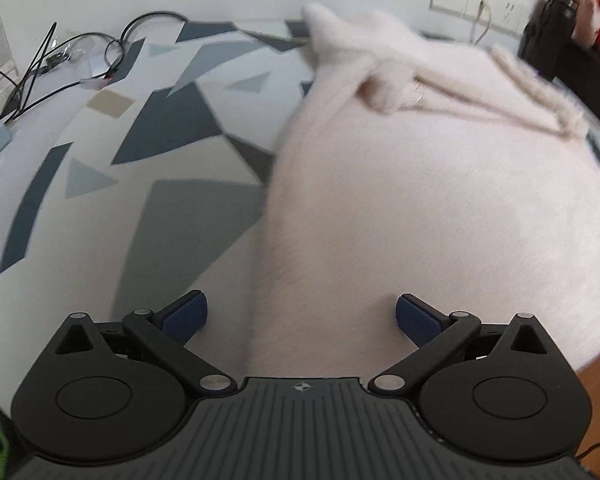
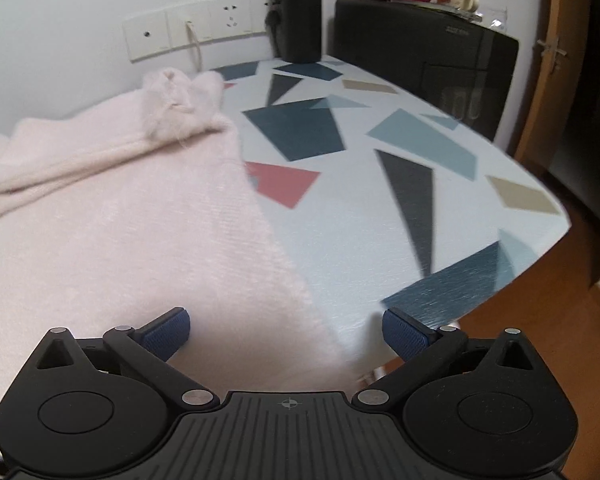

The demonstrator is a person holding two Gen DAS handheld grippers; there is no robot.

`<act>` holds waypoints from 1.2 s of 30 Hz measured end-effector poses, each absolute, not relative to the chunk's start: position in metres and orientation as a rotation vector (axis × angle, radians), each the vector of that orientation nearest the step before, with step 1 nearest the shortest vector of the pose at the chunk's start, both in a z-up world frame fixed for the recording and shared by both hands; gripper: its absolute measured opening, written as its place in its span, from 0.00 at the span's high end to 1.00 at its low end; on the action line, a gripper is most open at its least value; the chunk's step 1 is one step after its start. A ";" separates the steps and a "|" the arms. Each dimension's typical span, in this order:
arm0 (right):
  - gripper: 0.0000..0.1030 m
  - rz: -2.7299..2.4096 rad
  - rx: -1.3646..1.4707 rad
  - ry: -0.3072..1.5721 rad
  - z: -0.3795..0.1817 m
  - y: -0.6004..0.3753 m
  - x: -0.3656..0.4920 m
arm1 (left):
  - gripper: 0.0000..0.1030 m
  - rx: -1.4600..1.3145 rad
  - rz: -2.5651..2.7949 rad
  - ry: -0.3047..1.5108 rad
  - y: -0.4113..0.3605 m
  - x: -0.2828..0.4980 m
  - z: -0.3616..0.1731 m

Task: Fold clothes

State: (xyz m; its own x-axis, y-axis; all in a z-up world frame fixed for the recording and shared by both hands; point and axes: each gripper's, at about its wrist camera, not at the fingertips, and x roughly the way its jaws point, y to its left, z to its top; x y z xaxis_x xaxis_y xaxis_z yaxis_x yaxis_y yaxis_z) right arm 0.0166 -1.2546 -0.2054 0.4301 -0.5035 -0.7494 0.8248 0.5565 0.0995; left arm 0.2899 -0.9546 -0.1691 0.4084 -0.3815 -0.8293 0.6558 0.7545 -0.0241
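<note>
White wall and a row of sockets (image 2: 196, 32) back the counter (image 2: 380, 208) we work on, its cover printed with grey, blue and red shards.

Starting at our left tool (image 1: 301, 317): its jaws stand wide and hold nothing, hovering over the near left edge of the pale pink fluffy garment (image 1: 420, 208). Our right tool (image 2: 286, 331) is likewise spread wide and empty, straddling the garment's near right edge where it meets the bare cover. The garment lies flat across the middle of the counter, with a sleeve or strip (image 2: 80, 160) laid diagonally over its far part and a fuzzy bunch (image 2: 180, 100) near the wall.

Outward from there sit the hazards. On the left, a tangle of black cables (image 1: 60, 64) lies close to the cloth. On the right, a black bottle (image 2: 298, 12) stands at the wall beside a dark appliance (image 2: 420, 56).

Our worry is the grip: the pile is thick and slippery-looking, so a shallow pinch could catch fluff alone and drop the hem mid-fold. Uneven lifts from the two sides would likely skew the crease. A wide sweep might drag the loose sleeve out of place, snag the cables, or nudge the bottle. Both views are blurred, so exact edge positions are uncertain.
</note>
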 end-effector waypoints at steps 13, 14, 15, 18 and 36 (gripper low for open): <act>0.28 -0.754 0.571 0.653 -0.191 -1.227 -0.002 | 0.00 0.309 -0.621 0.932 -0.956 0.271 -0.171; 0.32 -0.746 0.583 0.641 -0.191 -1.227 -0.003 | 0.00 0.311 -0.620 0.935 -0.956 0.271 -0.171; 0.33 -0.739 0.596 0.628 -0.190 -1.228 -0.005 | 0.00 0.313 -0.619 0.938 -0.955 0.270 -0.170; 0.35 -0.724 0.631 0.602 -0.190 -1.231 -0.009 | 0.00 0.324 -0.632 0.944 -0.954 0.270 -0.170; 0.87 -0.725 0.897 0.453 -0.209 -1.259 -0.039 | 0.85 0.299 -0.769 0.962 -0.956 0.271 -0.157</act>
State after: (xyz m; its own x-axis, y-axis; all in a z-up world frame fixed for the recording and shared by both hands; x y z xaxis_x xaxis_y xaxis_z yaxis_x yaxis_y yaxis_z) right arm -0.0388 -1.2590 -0.2087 0.6790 -0.3746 -0.6314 0.7316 0.4162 0.5399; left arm 0.2713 -0.9558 -0.1565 0.3378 -0.4538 -0.8246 0.7050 0.7024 -0.0978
